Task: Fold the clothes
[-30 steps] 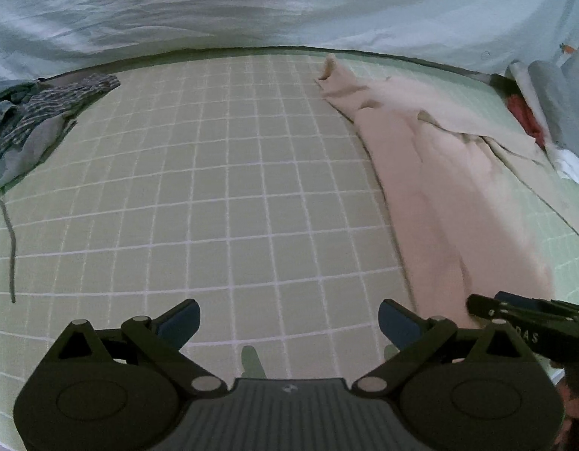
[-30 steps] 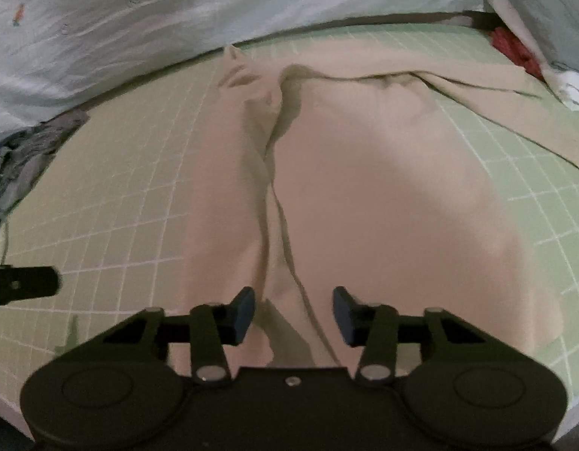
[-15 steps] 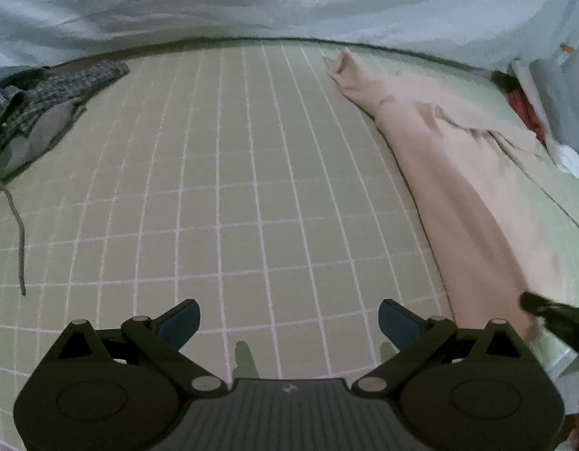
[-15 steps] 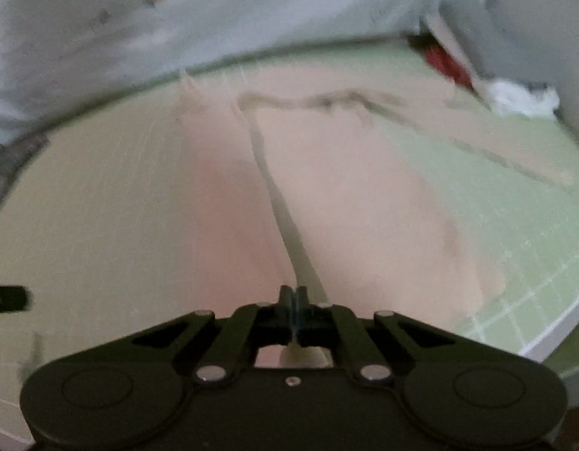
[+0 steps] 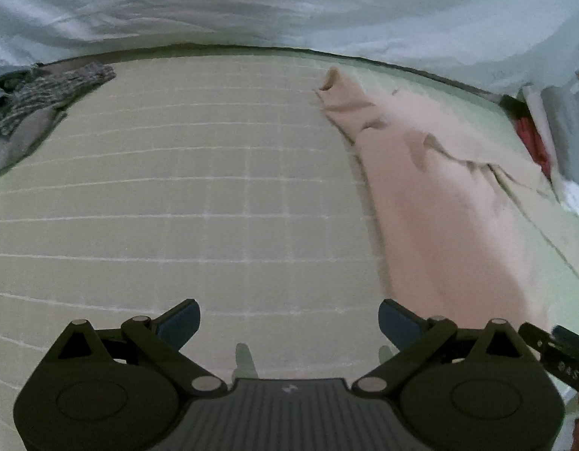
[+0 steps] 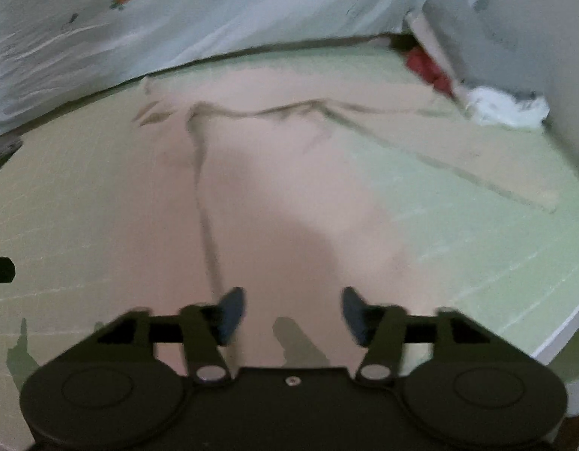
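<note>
A beige garment (image 6: 274, 195) lies spread on the green grid mat (image 6: 458, 233), one sleeve running off to the right. In the left wrist view the same beige garment (image 5: 447, 203) runs down the right side, its cuff pointing to the far edge. My right gripper (image 6: 289, 312) hovers over the garment's near part; its jaws are opening and nothing is between them. Over bare mat (image 5: 176, 195) to the left of the garment, my left gripper (image 5: 289, 323) stands open and empty. The right gripper's tip (image 5: 560, 349) shows at the lower right of the left wrist view.
A dark checked garment (image 5: 34, 109) lies bunched at the mat's far left. Folded grey, red and white things (image 6: 477, 64) are piled at the far right. A pale sheet with carrot prints (image 6: 214, 11) rises behind the mat. The mat's white front edge (image 6: 564, 330) is at the right.
The right gripper shut on the garment's near edge half a second ago, then let go and now stands wide. The left gripper stayed open and shifted slightly sideways over the mat.
</note>
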